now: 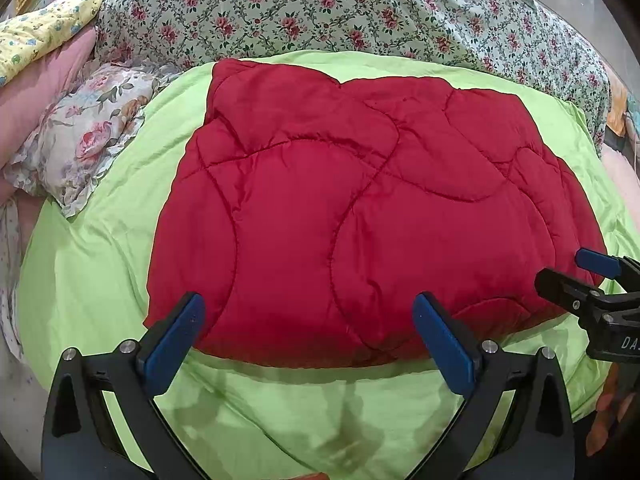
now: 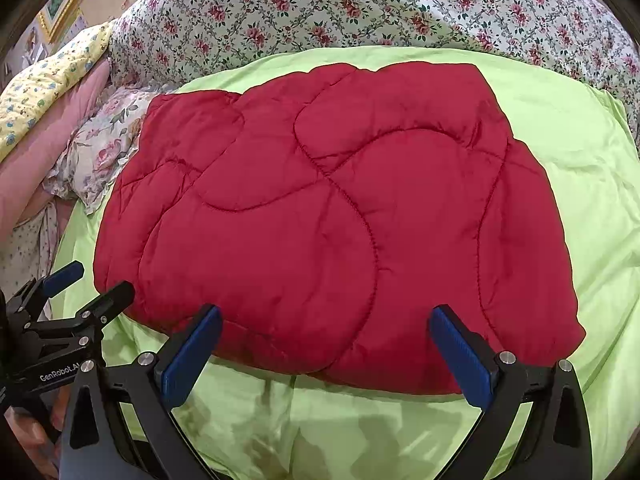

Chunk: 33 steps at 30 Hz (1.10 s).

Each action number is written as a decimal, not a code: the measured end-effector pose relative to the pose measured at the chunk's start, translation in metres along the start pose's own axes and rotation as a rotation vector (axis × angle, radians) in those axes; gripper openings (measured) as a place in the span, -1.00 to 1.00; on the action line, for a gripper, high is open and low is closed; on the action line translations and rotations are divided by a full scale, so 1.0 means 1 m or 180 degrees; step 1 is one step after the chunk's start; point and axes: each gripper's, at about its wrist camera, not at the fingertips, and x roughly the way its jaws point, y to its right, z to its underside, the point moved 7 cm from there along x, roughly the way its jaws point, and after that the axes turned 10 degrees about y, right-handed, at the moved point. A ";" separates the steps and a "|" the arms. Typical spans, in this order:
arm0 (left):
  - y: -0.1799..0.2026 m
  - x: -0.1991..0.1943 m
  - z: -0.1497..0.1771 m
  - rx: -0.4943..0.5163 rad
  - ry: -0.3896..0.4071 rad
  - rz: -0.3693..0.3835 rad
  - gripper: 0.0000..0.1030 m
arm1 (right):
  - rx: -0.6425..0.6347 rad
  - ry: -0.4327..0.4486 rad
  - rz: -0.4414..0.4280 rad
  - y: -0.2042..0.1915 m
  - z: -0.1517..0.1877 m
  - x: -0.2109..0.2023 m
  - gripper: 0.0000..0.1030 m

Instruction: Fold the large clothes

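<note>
A red quilted padded garment [image 1: 360, 216] lies folded into a rough rectangle on a lime green sheet [image 1: 100, 280]; it also shows in the right wrist view [image 2: 320, 220]. My left gripper [image 1: 308, 320] is open and empty, its blue pads just above the garment's near edge. My right gripper [image 2: 326, 328] is open and empty too, over the near edge further right. The right gripper also shows at the right edge of the left wrist view [image 1: 572, 272], beside the garment's near right corner. The left gripper shows at the left of the right wrist view [image 2: 88, 284].
The green sheet [image 2: 580, 200] covers a bed. A floral quilt [image 1: 360, 12] lies behind it. A floral pillow [image 1: 84, 136], a pink cushion [image 1: 36, 100] and a yellow patterned pillow [image 1: 36, 36] lie at the left.
</note>
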 end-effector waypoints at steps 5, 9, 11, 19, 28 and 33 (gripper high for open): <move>0.000 -0.001 -0.001 0.0008 0.0018 -0.0001 1.00 | -0.0013 -0.0001 0.0012 0.000 0.000 0.000 1.00; 0.000 -0.001 -0.001 0.0005 0.0021 -0.0009 1.00 | -0.0007 -0.0004 0.0012 -0.001 0.000 0.000 1.00; -0.001 -0.001 -0.001 0.0004 0.0020 -0.0010 1.00 | -0.0014 0.0000 0.0015 -0.001 0.000 0.000 1.00; -0.003 -0.002 -0.001 0.0008 0.0032 -0.0008 1.00 | -0.0015 0.0010 0.0014 -0.002 -0.001 0.000 1.00; -0.003 -0.002 -0.001 0.0008 0.0039 -0.0011 1.00 | -0.0010 0.0017 0.0015 -0.001 -0.001 -0.003 1.00; -0.004 -0.002 -0.002 0.0002 0.0039 -0.0007 1.00 | -0.0013 0.0018 0.0014 -0.002 -0.002 -0.003 1.00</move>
